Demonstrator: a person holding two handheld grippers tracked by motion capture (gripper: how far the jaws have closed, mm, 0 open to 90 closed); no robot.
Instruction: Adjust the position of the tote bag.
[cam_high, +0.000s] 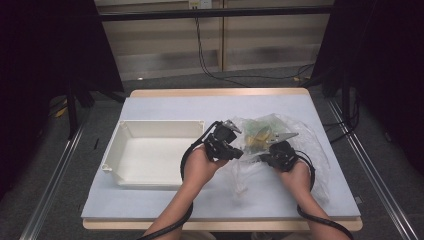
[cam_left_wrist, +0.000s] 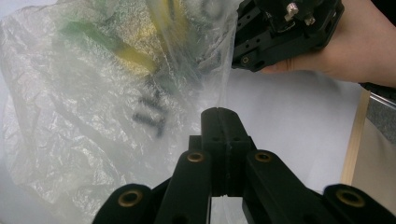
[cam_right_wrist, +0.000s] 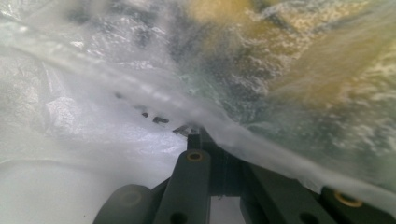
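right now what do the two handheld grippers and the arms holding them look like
Both are black, boxy tools. The left gripper and right gripper each carry a grey three-cornered plate on top and trail a thick black cable back along the forearm. In the left gripper view the jaws are black linkage arms with brass-coloured pivot rings. The forearms are bare, with no sleeves in sight.

No text, label, brand or number can be read. In the left gripper view, dark marks that may be print show through the clear plastic bag (cam_left_wrist: 93, 93) near the frame's middle, too blurred to make out; similar dark specks in the right gripper view are equally unreadable.
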